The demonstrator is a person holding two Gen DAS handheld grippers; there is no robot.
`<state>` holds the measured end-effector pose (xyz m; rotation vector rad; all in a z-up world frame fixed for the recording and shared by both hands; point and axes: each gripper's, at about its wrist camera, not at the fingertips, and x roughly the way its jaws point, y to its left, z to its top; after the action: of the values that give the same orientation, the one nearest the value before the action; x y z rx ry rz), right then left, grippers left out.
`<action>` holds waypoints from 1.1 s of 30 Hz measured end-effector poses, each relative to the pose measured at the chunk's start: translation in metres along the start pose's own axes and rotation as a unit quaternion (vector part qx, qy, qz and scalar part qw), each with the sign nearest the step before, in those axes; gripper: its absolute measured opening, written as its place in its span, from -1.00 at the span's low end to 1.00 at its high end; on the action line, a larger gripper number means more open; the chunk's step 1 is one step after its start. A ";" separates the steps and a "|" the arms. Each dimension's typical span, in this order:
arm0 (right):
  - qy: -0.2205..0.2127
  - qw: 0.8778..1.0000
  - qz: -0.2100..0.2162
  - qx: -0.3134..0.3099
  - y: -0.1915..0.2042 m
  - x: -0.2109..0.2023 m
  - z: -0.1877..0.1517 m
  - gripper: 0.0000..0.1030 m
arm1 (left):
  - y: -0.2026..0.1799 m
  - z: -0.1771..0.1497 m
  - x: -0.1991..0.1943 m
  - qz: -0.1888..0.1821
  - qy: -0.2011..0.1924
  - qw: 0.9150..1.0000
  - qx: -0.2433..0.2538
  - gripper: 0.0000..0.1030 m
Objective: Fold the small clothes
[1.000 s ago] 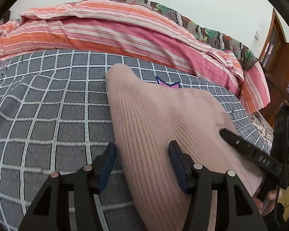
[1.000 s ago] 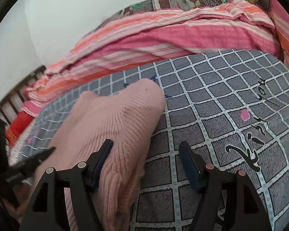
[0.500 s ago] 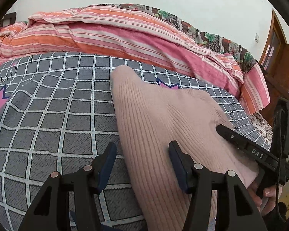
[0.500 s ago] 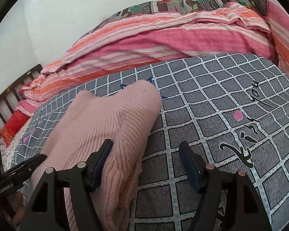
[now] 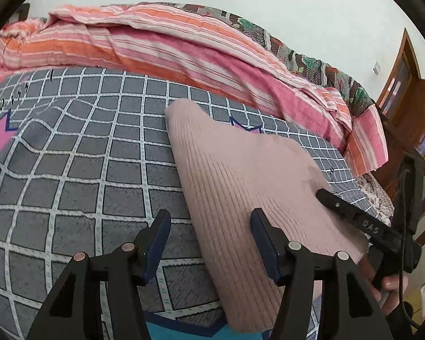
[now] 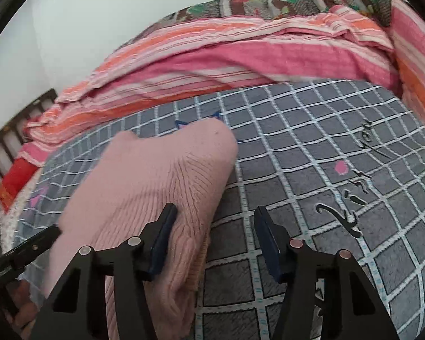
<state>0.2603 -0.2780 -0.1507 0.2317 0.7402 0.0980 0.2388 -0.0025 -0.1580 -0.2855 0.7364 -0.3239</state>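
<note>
A pink ribbed knit garment (image 5: 240, 175) lies on the grey checked bed sheet (image 5: 79, 170). My left gripper (image 5: 209, 221) is open over the garment's near left edge, one finger above the sheet and the other above the knit. In the right wrist view the same garment (image 6: 155, 175) lies to the left. My right gripper (image 6: 215, 215) straddles its near right edge, and its jaws are closing with that edge between them, the pads not pressing. Each gripper appears in the other's view: the right gripper (image 5: 357, 221) with a hand below it, the left gripper (image 6: 28, 246).
A pink and orange striped quilt (image 5: 161, 45) is bunched along the far side of the bed, with a floral blanket (image 6: 269, 5) behind it. A wooden door (image 5: 405, 85) stands at the right. Dark bed-frame slats (image 6: 2, 147) are at the left. A white wall lies beyond.
The right gripper's jaws have narrowed around the garment's edge. The left gripper has shifted a little to the left, so more sheet shows between its fingers.
</note>
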 end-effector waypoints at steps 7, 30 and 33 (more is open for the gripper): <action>0.019 0.999 -0.035 -0.031 0.010 -0.012 0.000 0.07 | -0.009 0.001 -0.002 0.026 0.017 0.999 0.017 0.13; 0.042 0.998 -0.028 -0.023 0.011 -0.105 -0.021 0.11 | -0.047 -0.032 -0.087 0.080 0.035 0.995 0.049 0.08; 0.037 0.998 -0.041 -0.038 0.018 -0.127 -0.024 0.11 | -0.056 -0.032 -0.107 0.092 0.031 0.994 0.049 0.25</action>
<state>0.1505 -0.2782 -0.0806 0.1263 0.8177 0.0565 0.1319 -0.0172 -0.0952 -0.1129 0.7991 -0.1940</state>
